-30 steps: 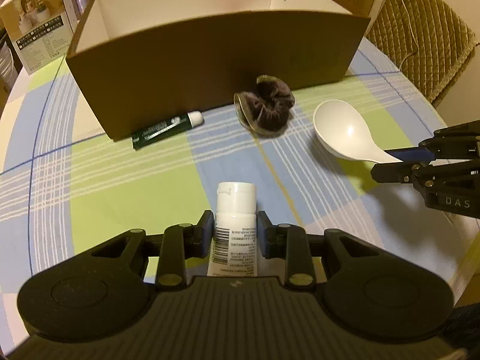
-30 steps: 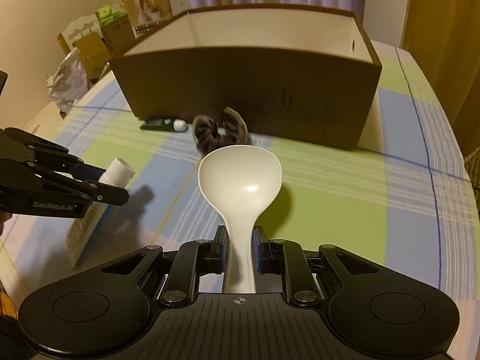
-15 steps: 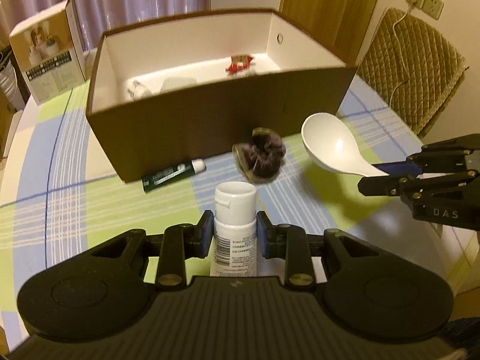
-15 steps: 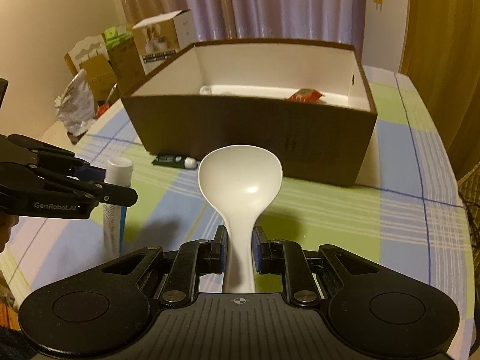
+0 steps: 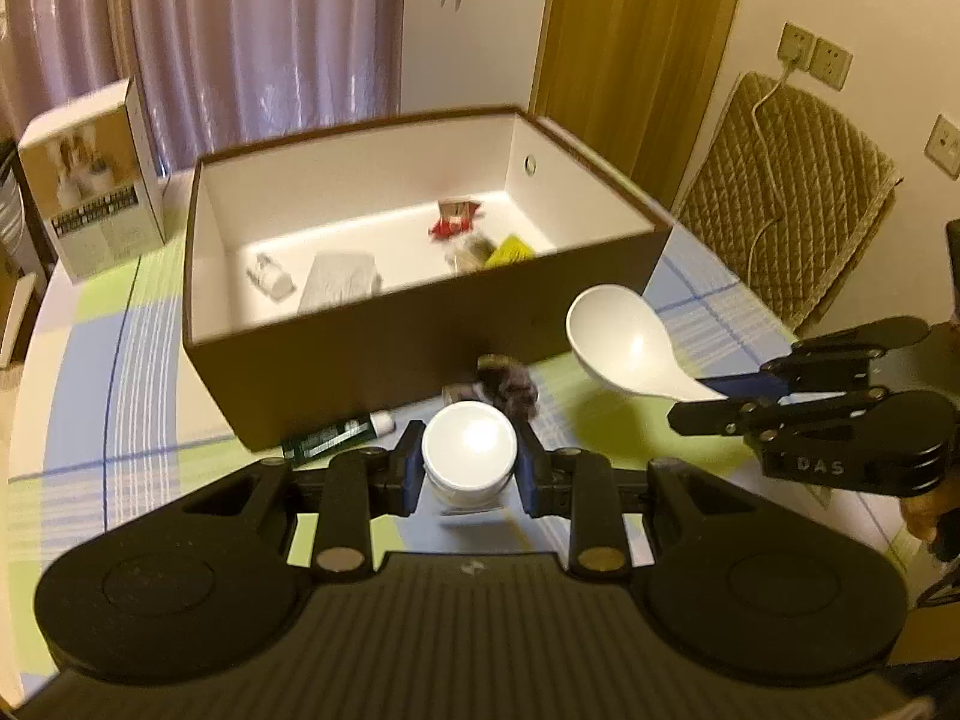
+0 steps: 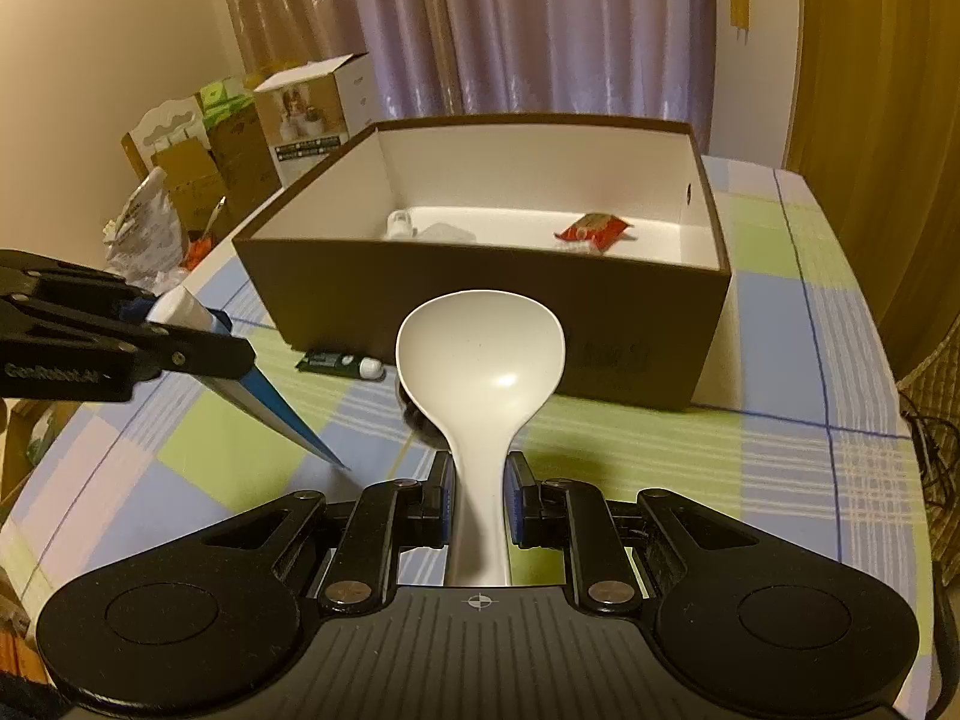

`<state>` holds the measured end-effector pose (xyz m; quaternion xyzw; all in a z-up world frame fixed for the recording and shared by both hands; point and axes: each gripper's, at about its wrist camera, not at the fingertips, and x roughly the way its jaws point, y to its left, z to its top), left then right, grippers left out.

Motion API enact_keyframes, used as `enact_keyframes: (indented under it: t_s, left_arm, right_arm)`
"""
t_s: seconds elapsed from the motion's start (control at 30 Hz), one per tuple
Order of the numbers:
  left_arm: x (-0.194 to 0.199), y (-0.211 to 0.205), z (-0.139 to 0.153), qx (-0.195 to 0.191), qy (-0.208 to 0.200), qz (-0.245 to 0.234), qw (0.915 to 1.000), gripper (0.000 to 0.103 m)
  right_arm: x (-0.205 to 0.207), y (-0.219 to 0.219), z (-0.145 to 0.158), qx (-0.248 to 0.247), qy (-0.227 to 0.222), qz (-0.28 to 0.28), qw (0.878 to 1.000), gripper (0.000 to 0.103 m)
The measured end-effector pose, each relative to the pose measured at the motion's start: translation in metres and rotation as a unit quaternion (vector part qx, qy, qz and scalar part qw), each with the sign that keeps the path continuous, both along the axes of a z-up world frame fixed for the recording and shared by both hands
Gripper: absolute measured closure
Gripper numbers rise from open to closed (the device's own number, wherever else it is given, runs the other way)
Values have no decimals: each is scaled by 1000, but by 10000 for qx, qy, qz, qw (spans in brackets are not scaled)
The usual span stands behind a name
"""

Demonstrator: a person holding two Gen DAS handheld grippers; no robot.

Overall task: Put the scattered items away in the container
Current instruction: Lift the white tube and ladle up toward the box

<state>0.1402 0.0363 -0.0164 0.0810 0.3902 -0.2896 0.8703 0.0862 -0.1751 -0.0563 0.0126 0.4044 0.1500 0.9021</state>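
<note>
Left gripper (image 5: 469, 468) fingers are clamped on a white-capped tube (image 5: 468, 456), one pad on each side just under the cap; cap faces the camera, so the tube reads near end-on in the left wrist view. From the right wrist view the same tube (image 6: 180, 312) hangs tilted in the left gripper (image 6: 192, 330), flat blue tail pointing down toward the tablecloth (image 6: 780, 432), clear of it.

Right gripper (image 6: 478, 498) fingers are pinched on the handle of a white ladle spoon (image 6: 480, 360), bowl forward and facing up, held in the air short of the brown box (image 6: 480, 300). In the left wrist view the spoon (image 5: 624, 342) sits just off the box's (image 5: 372, 372) near right corner, with the right gripper (image 5: 714, 402) behind it.

Box is open-topped, white inside. Contents: a red packet (image 5: 454, 217) toward the far right of the box, a yellow item (image 5: 510, 249) and a blurred brownish thing beside it near the front wall, a grey folded cloth (image 5: 339, 279) and a small clear item (image 5: 270, 279) on the left side of the floor.

Outside the box, against its front wall on the cloth: a dark green tube (image 5: 336, 438) with white cap, and a dark fuzzy scrunchie (image 5: 510, 384) to its right, partly hidden by the held tube's cap.

Left of the box: a printed carton (image 5: 96, 180).
</note>
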Motion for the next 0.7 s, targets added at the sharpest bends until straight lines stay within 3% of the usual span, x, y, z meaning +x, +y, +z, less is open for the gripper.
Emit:
enact_keyframes:
  t_s: [0.37, 0.7]
  left_arm:
    - [8, 12, 47, -330, -591, -26, 9977, 78]
    - [42, 28, 81, -349, -1160, 164, 9925, 78]
  right_arm:
    - [12, -3, 28, -16, -344, 12, 9994, 83]
    - [41, -5, 59, 69, -811, 62, 9967, 83]
